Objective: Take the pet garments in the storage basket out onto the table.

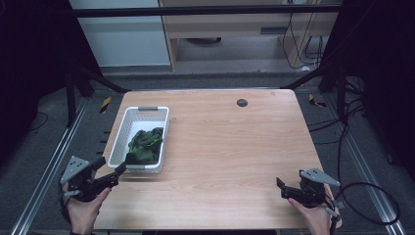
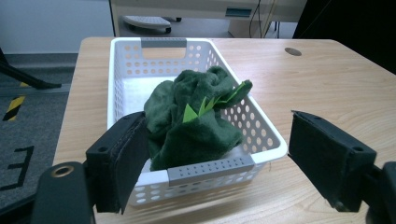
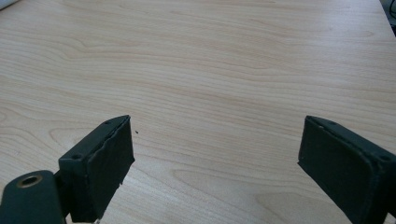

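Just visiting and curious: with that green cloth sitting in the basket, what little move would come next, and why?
Probably the left tongs ease forward over the white perforated plastic basket and down onto the crumpled dark green cloth. Their jaws are wide open, empty and already facing it just short of the near rim, while the right tongs sit open over bare light wooden table.

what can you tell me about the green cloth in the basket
The dark green cloth looks like soft fleece or plush, crumpled into a loose heap with brighter green pointed bits poking out near its top. It lies inside the white perforated plastic basket, bunched toward the end nearest the left gripper and rising above the rim there. The basket's far end is bare. Neither gripper touches it.
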`<move>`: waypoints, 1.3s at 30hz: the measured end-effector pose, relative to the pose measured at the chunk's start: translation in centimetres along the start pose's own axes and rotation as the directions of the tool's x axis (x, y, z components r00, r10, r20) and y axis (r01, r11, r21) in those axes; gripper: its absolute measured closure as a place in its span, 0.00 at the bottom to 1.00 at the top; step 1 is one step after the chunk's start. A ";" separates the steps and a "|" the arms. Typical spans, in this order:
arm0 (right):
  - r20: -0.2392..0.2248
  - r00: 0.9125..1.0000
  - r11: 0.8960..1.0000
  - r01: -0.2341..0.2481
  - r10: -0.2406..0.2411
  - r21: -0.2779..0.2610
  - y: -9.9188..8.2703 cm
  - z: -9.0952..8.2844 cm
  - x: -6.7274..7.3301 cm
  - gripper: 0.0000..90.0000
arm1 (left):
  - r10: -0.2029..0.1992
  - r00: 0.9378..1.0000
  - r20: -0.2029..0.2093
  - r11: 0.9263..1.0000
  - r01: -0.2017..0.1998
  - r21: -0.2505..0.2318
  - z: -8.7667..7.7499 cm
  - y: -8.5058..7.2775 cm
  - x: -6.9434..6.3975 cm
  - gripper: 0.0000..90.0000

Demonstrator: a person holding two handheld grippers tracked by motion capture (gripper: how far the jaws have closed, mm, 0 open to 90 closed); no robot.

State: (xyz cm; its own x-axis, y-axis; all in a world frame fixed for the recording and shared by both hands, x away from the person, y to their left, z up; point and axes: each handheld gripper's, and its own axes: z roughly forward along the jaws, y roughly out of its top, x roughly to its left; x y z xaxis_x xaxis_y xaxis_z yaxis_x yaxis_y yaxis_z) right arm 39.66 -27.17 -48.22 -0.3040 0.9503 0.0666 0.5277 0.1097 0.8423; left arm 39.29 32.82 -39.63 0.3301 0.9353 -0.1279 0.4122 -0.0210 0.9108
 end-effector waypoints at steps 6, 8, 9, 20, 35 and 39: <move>0.004 1.000 1.000 0.009 -0.009 -0.003 0.0 0.0 -0.1 0.11 | 0.013 1.000 -0.001 1.000 -0.013 0.002 0.6 0.7 0.0 0.22; 0.000 1.000 1.000 0.001 -0.001 -0.001 0.0 0.0 -0.1 0.11 | 0.015 1.000 0.001 1.000 -0.015 0.003 0.8 0.9 0.1 0.22; 0.003 1.000 1.000 0.004 -0.004 -0.003 0.0 0.0 -0.1 0.11 | 0.013 1.000 0.001 1.000 -0.013 0.005 0.9 1.0 0.1 0.22; 0.004 1.000 1.000 0.013 -0.013 0.000 0.1 0.1 0.0 0.11 | 0.009 1.000 0.001 1.000 -0.009 0.012 2.6 2.1 0.0 0.22; -0.006 1.000 1.000 0.011 -0.011 0.011 0.1 0.3 0.1 0.12 | 0.037 0.999 0.001 0.998 -0.037 0.060 4.3 3.7 0.0 0.21; -0.010 1.000 1.000 0.012 -0.012 0.010 0.1 0.3 0.1 0.12 | 0.043 0.999 0.000 0.996 -0.042 0.077 4.9 4.0 0.0 0.21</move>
State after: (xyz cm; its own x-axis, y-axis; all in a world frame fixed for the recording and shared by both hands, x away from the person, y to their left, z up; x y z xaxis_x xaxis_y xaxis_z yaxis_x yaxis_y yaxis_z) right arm 39.93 -27.01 -48.26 -0.3179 0.9461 0.0621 0.5323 0.1239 0.8374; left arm 45.07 31.04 -37.90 0.3471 0.9336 -0.0888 0.4619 -0.0878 0.8826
